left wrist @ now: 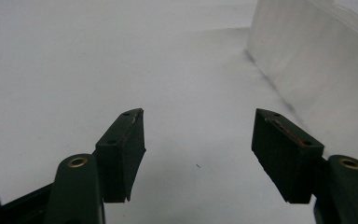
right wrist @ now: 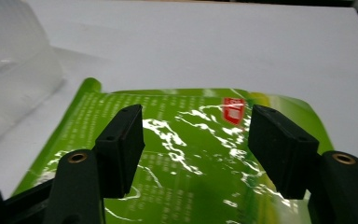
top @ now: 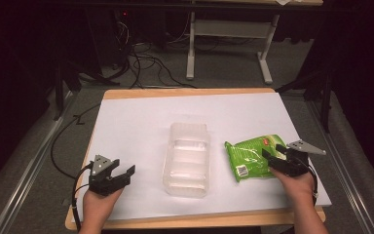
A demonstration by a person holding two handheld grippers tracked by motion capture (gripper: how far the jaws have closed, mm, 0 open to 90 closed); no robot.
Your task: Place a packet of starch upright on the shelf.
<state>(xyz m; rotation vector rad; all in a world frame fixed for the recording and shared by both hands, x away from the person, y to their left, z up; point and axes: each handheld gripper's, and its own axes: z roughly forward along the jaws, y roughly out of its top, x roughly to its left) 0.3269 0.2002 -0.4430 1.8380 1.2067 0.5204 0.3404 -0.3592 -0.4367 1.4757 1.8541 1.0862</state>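
A green snack packet (top: 253, 157) lies flat on the white sheet (top: 141, 112) that covers the worktop (top: 185, 91), on the right half, just beside a clear plastic tub (top: 187, 158) that stands in the middle with a narrow strip of bare sheet between them. The right hand-held gripper (top: 271, 155) sits over the packet's right end with its jaws spread; in the right gripper view the packet (right wrist: 186, 158) shows in the gap between the two black jaws, and whether the pads touch its film cannot be told. Past the packet's far edge the sheet runs bare to the worktop's back edge, and to its right only a short margin is left before the sheet's right edge. The left hand-held gripper (top: 124, 173) rests near the front left corner, jaws spread wide with nothing between them; in the left gripper view the tub's wall (left wrist: 317, 60) rises to the right, apart from the jaws, and open sheet (left wrist: 98, 60) lies ahead. Bare wood rims the sheet at back and front.
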